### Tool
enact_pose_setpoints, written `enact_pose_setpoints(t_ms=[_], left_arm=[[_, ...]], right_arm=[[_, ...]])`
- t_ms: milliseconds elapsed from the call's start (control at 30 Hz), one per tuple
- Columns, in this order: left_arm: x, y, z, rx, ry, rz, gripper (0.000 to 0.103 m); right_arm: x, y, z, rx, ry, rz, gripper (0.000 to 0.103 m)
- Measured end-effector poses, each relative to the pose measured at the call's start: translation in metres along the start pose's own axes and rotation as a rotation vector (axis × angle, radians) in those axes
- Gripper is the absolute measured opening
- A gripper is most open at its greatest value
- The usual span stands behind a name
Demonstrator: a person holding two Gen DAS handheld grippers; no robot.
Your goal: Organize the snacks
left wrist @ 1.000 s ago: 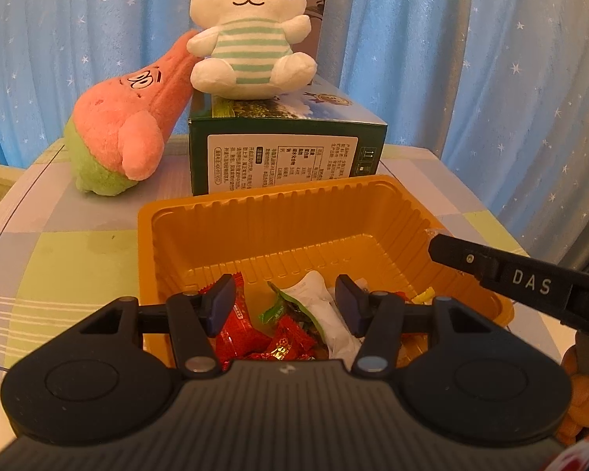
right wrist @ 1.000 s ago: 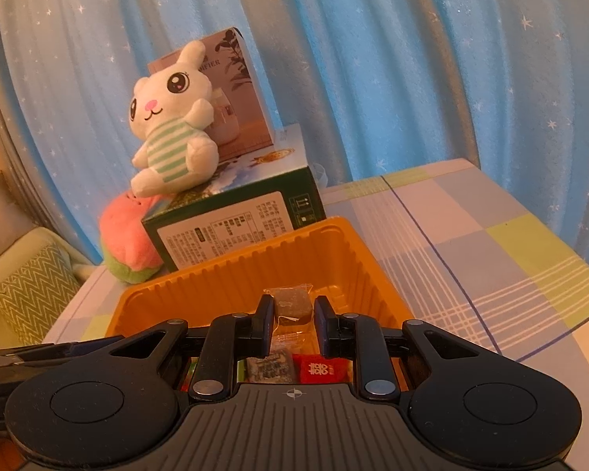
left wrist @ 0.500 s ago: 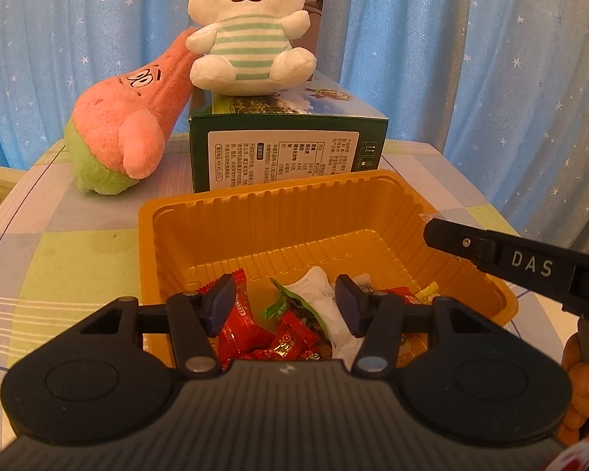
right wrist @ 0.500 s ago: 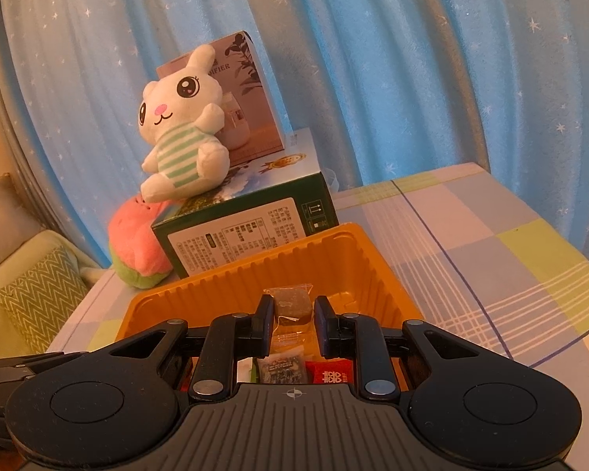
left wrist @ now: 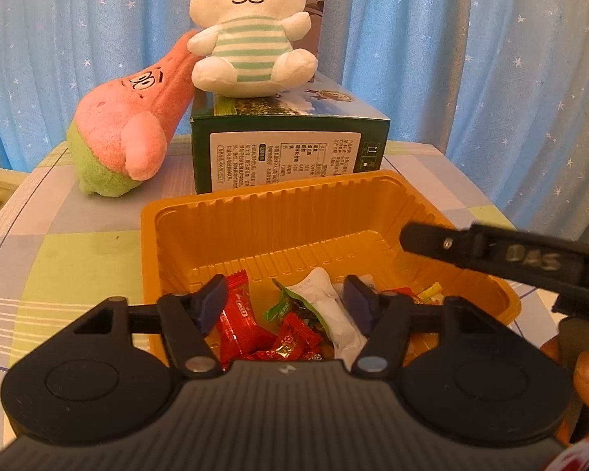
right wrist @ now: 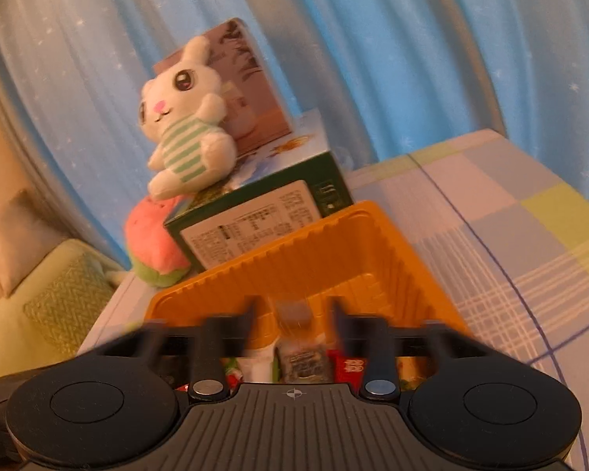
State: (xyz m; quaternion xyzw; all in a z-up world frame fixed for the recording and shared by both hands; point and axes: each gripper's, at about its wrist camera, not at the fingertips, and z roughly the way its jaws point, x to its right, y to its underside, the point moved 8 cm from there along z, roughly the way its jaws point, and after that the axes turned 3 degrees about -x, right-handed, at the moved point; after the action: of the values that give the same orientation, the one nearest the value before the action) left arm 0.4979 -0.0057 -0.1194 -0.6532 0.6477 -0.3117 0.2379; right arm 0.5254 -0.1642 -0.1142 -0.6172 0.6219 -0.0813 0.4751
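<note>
The left gripper, at the bottom centre of its own view, stands released; its jaws have just been opening wider, and nothing is pressed between its blue pads. Behind them, in the near end of the orange tray, lie red-wrapped candies, a green wrapper and a white packet.

The right gripper, blurred at the lower centre of its view, has also just been opening. A small brown candy in clear wrap sits in the gap between its fingers, touching neither. Whether the candy is in the air or lying in the tray, the blur does not let me tell. Below it show a grey patterned packet and a red one, both in the tray's near end.

The tray's far half is bare ribbed plastic. Just behind the tray stands a green carton with a white rabbit plush seated on top. A pink plush leans on the carton's left side, all on the checked tablecloth.
</note>
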Motion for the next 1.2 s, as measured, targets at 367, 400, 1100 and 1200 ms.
enact_pose_setpoints(t_ms=[367, 400, 1100, 1200], left_arm=[[-0.005, -0.001, -0.001, 0.010, -0.016, -0.004, 0.073], [-0.005, -0.001, -0.001, 0.011, -0.016, -0.004, 0.074], [-0.002, 0.000, -0.006, 0.027, -0.034, 0.019, 0.103], [-0.003, 0.000, -0.011, 0.034, -0.044, 0.025, 0.103]], right_arm=[[0.008, -0.009, -0.013, 0.062, 0.040, 0.010, 0.074], [0.008, -0.009, -0.013, 0.062, 0.042, 0.012, 0.074], [0.003, -0.007, -0.024, 0.056, 0.104, -0.062, 0.074], [0.001, -0.006, -0.030, 0.064, 0.118, -0.084, 0.074]])
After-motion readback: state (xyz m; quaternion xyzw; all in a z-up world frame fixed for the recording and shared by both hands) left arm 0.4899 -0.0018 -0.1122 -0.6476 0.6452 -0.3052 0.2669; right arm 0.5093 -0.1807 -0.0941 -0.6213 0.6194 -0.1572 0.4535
